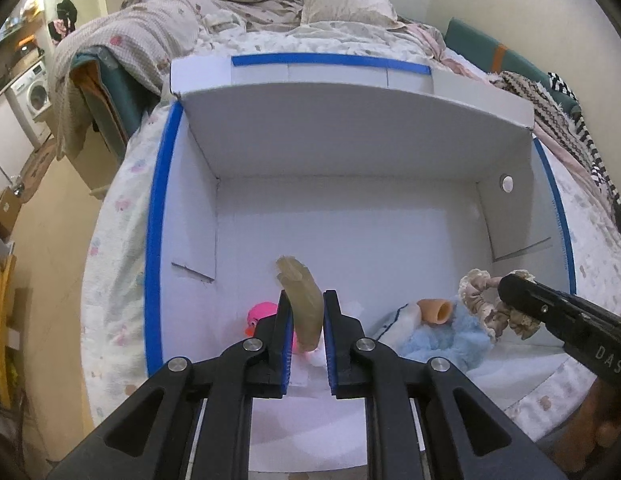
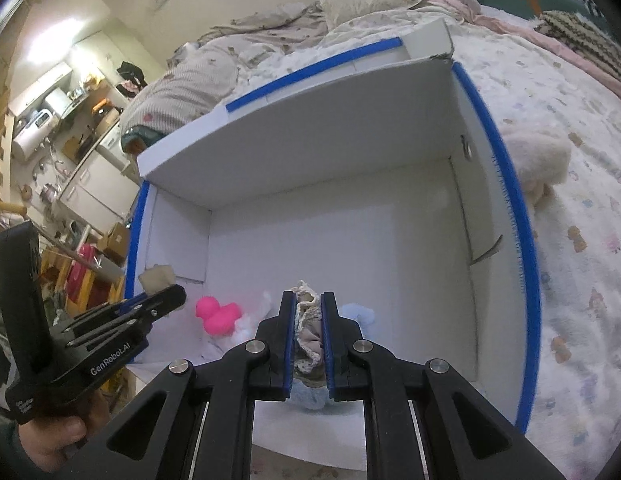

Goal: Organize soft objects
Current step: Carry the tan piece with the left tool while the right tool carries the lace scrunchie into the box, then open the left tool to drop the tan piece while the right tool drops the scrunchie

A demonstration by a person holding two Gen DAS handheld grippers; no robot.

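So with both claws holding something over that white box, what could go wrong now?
The left gripper pinches only the lower end of the tan rubbery piece, so it might slip and drop onto the pink duck. The right gripper holds the frilly scrunchie just above the blue fluffy item and could snag it.

Both wrist views close above box [image 1: 350, 220].

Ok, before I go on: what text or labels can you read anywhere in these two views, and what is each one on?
"DAS": on the body of the right tongs, cut off at the frame edge.
"GenRobot.AI": on the body of the left tongs.
A small label lower on the left handle is too small to read.
The white box shows no print.
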